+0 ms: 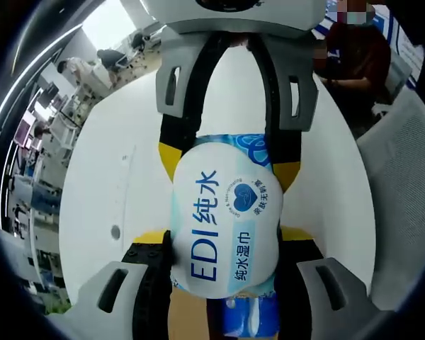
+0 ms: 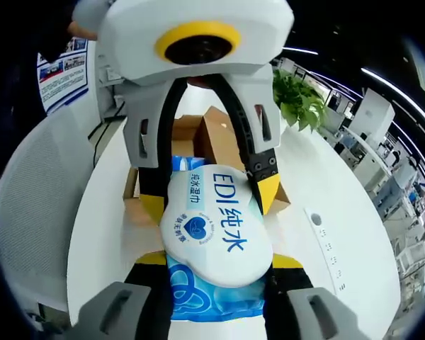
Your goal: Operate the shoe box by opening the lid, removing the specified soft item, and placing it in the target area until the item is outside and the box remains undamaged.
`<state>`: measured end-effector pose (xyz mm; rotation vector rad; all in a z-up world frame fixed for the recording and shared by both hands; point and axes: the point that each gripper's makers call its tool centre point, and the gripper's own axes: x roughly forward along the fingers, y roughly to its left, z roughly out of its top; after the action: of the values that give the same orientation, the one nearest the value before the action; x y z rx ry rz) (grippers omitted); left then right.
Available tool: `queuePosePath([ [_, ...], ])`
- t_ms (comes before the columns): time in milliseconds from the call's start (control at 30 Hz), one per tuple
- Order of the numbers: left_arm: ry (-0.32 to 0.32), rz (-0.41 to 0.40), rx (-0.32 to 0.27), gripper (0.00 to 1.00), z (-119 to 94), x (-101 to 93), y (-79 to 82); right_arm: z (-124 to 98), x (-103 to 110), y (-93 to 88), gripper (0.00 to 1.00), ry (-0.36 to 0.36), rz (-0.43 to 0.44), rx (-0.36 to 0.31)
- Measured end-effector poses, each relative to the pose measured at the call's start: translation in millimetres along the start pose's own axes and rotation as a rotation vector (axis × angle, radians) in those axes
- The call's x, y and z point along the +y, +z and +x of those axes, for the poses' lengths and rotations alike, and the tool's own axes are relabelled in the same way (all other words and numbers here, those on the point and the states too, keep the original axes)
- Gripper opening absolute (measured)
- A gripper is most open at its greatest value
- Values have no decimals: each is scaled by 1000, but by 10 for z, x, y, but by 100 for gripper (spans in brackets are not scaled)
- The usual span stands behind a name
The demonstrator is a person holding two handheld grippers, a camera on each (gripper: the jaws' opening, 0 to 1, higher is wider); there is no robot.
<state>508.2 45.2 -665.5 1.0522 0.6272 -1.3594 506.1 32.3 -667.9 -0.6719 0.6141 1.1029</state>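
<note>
A soft white and blue wet-wipes pack printed "EDI" hangs in the air between both grippers. In the left gripper view my left gripper rises from the bottom, its yellow-tipped jaws closed on the pack's near end, while my right gripper reaches in from the top and pinches the far end. In the right gripper view the wipes pack sits over my right gripper, with the left gripper clamping it from above. Behind it the brown cardboard shoe box stands open on the white table.
A green plant stands behind the box at the right. A pale chair back lies to the left of the table. A seated person is beyond the table's far edge. Office desks fill the background.
</note>
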Motion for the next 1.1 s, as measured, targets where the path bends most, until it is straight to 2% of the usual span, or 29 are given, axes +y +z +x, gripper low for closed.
queuePosePath([
  [467, -6, -16, 11, 58, 373, 25, -102, 171, 23, -214, 46, 17, -4, 7],
  [1100, -32, -14, 34, 58, 692, -17, -259, 465, 29, -494, 47, 28, 10, 19],
])
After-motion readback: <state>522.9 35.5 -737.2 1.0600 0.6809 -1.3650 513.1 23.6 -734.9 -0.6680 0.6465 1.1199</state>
